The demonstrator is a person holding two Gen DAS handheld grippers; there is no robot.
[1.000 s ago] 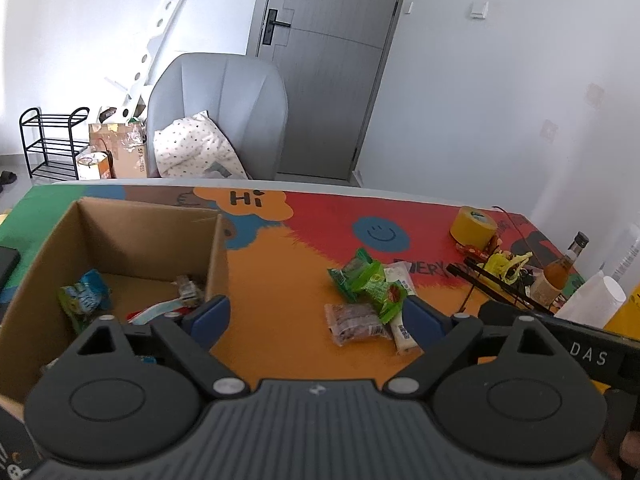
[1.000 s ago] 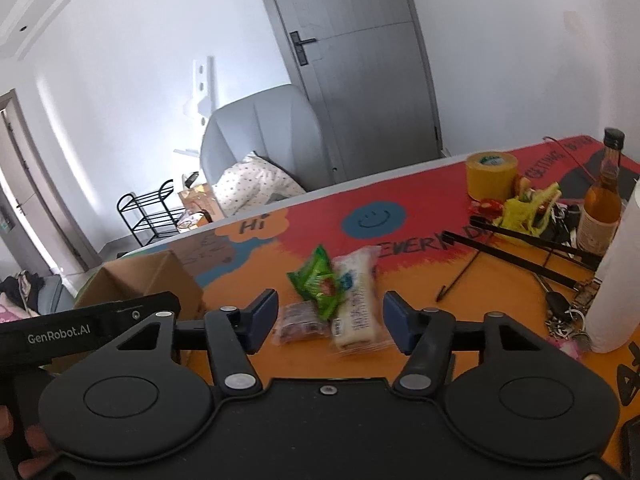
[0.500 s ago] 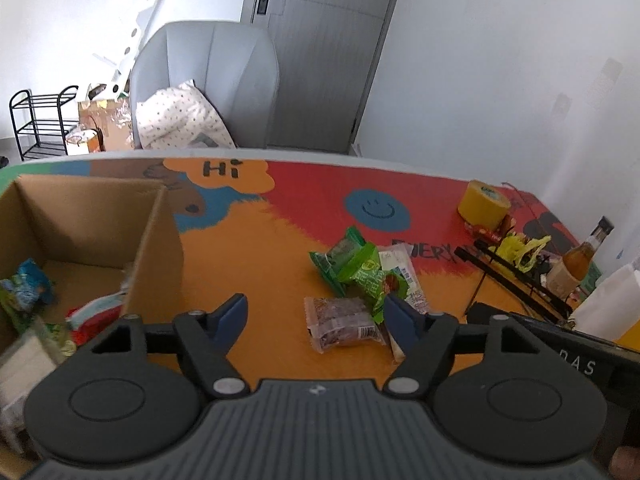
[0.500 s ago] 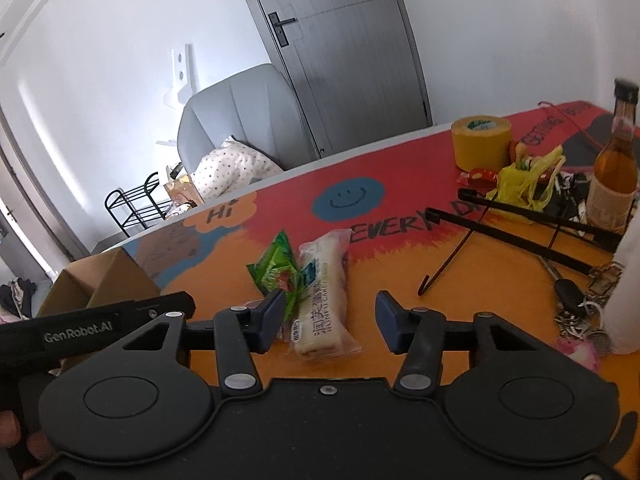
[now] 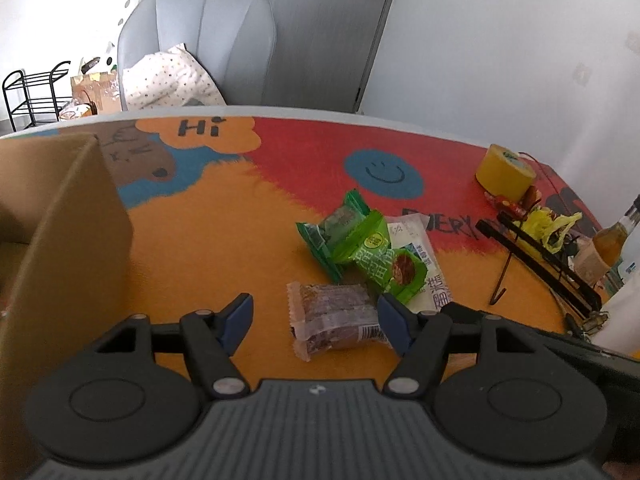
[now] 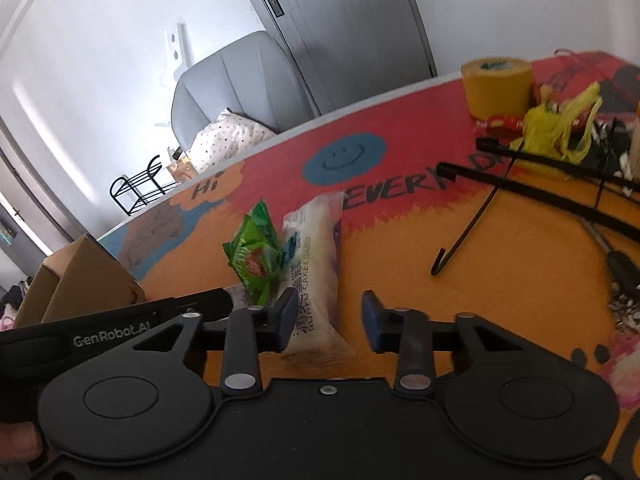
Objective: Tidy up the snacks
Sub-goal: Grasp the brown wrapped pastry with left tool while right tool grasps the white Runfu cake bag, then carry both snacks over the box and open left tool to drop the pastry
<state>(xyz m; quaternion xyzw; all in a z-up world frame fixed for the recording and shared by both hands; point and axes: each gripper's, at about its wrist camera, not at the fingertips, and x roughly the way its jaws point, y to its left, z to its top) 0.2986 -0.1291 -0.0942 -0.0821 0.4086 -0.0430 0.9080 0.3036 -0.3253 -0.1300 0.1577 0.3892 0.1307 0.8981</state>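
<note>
A brown snack packet (image 5: 336, 316) lies on the colourful table mat (image 5: 224, 240) between the fingers of my left gripper (image 5: 316, 322). Its jaws are closing; the right pad is at the packet's edge and the left pad stands apart from it. Two green packets (image 5: 360, 248) overlap a long white cake packet (image 5: 424, 268) just beyond. In the right wrist view the white cake packet's (image 6: 316, 264) near end sits between the fingers of my right gripper (image 6: 330, 322). These jaws are closing too, with a gap left at the right pad. The green packets (image 6: 256, 256) lie to the cake's left.
An open cardboard box (image 5: 72, 240) stands at the left, its corner (image 6: 76, 280) behind the left gripper's body. At the right are a yellow tape roll (image 5: 505, 170), black hangers (image 6: 540, 184), a yellow bag (image 6: 560, 124), a bottle (image 5: 616, 236) and keys (image 6: 624, 276). A grey chair (image 5: 200, 40) stands beyond the table.
Both grippers have sunk toward the snack pile and narrowed their jaws. The brown packet now lies between the left fingers, the white cake between the right ones. The box has slid leftward in the left view.
</note>
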